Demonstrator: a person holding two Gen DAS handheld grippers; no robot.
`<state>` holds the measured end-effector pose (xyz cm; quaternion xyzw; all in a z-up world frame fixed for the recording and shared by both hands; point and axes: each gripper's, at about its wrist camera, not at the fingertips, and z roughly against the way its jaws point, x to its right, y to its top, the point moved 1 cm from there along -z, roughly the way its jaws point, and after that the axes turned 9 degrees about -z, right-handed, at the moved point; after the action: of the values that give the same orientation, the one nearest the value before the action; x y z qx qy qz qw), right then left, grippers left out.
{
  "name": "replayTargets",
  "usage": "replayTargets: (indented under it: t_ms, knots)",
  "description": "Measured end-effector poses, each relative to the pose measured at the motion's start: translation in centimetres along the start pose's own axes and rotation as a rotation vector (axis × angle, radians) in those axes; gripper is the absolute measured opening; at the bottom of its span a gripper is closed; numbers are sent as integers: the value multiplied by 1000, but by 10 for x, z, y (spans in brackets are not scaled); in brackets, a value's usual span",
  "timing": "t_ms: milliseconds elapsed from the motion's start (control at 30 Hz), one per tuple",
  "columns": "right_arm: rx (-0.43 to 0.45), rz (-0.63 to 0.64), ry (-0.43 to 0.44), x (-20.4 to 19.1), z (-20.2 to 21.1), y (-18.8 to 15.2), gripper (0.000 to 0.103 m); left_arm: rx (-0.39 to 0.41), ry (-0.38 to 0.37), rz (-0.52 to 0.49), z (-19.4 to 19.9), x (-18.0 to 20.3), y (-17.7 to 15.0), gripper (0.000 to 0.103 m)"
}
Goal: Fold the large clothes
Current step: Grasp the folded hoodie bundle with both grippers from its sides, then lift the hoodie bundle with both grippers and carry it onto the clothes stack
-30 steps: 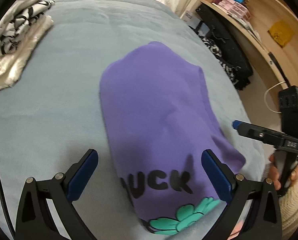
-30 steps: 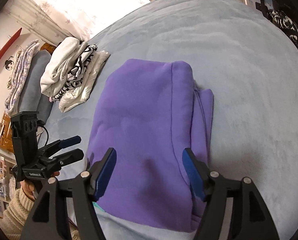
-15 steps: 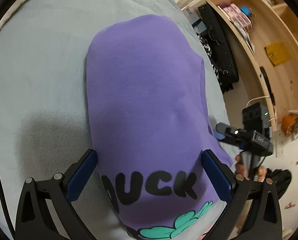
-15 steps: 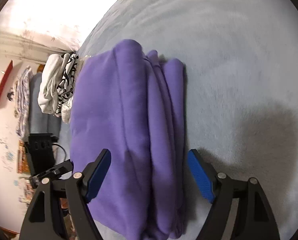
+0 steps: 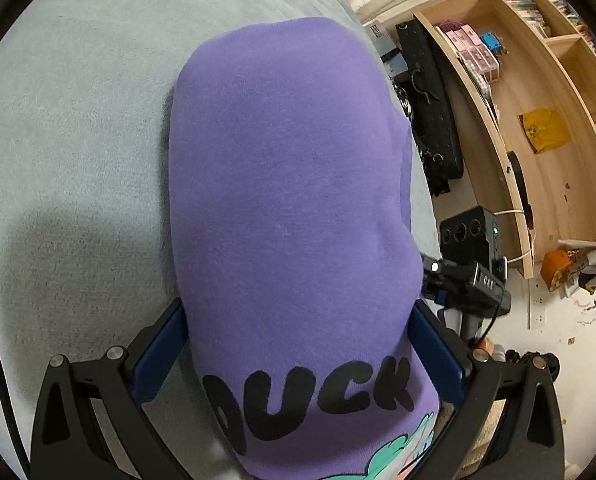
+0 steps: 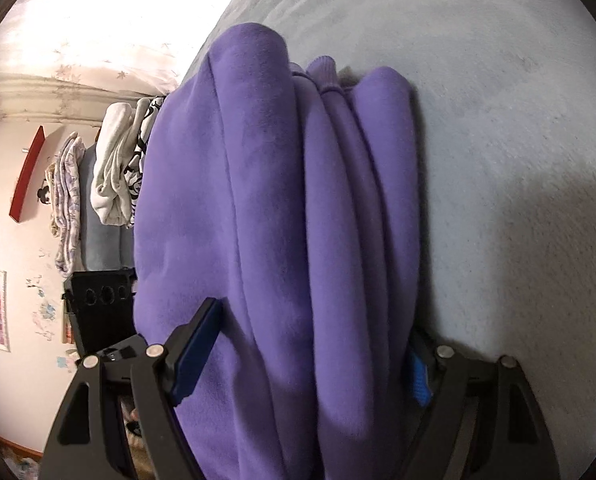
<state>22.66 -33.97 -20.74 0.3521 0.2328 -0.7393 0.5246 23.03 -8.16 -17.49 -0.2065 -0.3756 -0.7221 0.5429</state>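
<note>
A: Status: the folded purple sweatshirt (image 5: 289, 208) is lying on the grey-blue bed (image 5: 77, 120), "DUCK" print at the near end in the left wrist view. The left tool (image 5: 298, 340) is straddling that end, jaws wide, blue pads just beside both flanks. Whether they are pressing, cannot tell.

B: Right side?

A: The right tool (image 6: 310, 360) is straddling the stacked edge, where all the folded layers are showing. Jaws wide and they have just been closing a little, with the bundle between them. One pad is sitting against the outer layer, the other is mostly hidden behind the cloth. Not calling it a grip yet.

B: How should the person be doing this step?

A: Judgement: both tools are lining up to clamp the whole stack. The person should be closing both together, catching every layer, the bottom one included, and keeping the ends level so the fold is not sliding apart. The loose ribbed cuff (image 6: 326, 72) at the far end looks likeliest to slip out.

B: What differs from a second ago?

A: Both tools were hovering above the sweatshirt, with bed showing around it. Now they are down low at it, and the cloth is filling both views. In the left view the clothes pile at the bed's far corner has gone out of frame. In the right view that white and patterned pile (image 6: 125, 164) is still visible behind the sweatshirt.
</note>
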Motion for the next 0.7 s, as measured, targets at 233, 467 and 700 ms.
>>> replayTargets:
  t_ms: [233, 467, 700]
  knots:
    - [107, 130, -54, -28, 15, -20, 42, 94, 133, -87, 16, 37, -4, 94]
    - [177, 180, -10, -69, 42, -53, 40, 190, 167, -140, 84, 75, -8, 93]
    - [255, 287, 85, -156, 76, -86, 40, 302, 202, -194, 198, 117, -12, 93]
